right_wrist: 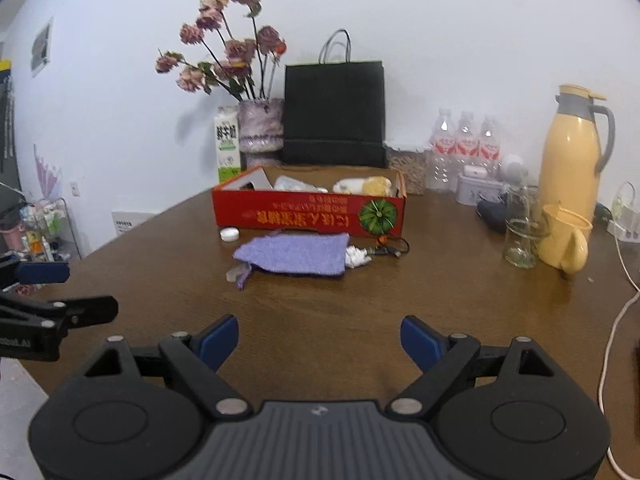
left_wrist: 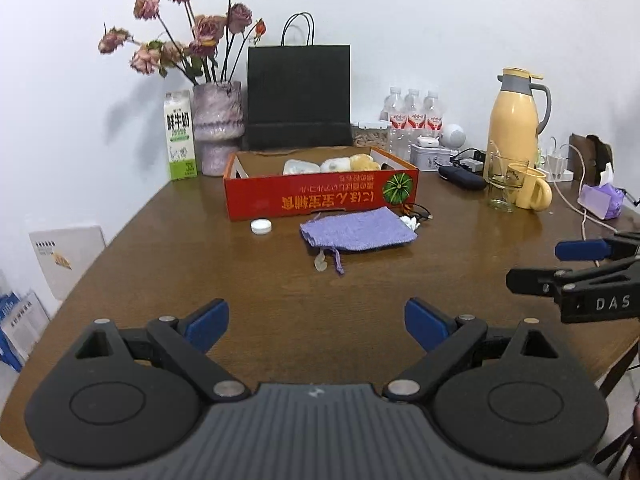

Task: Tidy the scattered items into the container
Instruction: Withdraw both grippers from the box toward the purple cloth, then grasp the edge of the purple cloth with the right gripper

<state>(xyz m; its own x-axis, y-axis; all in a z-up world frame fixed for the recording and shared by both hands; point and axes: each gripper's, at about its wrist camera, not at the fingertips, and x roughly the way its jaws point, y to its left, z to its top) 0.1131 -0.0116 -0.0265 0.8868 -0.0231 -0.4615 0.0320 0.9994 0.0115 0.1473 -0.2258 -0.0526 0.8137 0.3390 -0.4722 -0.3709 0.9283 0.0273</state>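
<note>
On the table (left_wrist: 160,264), just in front of the red box (left_wrist: 320,196), lies the purple pouch (left_wrist: 358,232), so bring either empty, wide-open gripper — left gripper (left_wrist: 316,326) or right gripper (right_wrist: 320,342) — low over its middle before closing

Near worktop: the brown wooden worktop (left_wrist: 312,292) lies bare between both pairs of open jaws and the scattered things, a broad free lane.
Middle: a flat lilac knitted drawstring pouch (left_wrist: 357,233), a small white round cap (left_wrist: 261,226) and a black cable (left_wrist: 418,210) lie just before the red cardboard box (left_wrist: 320,196).
Box top: open from above.
Behind box: a tall black paper bag (left_wrist: 299,96) and a mottled vase of dried roses (left_wrist: 218,128) wall the far side.
Right side: a clear glass (left_wrist: 505,182), a yellow mug (left_wrist: 534,190) and a yellow thermos jug (left_wrist: 516,116) crowd the flank.
</note>
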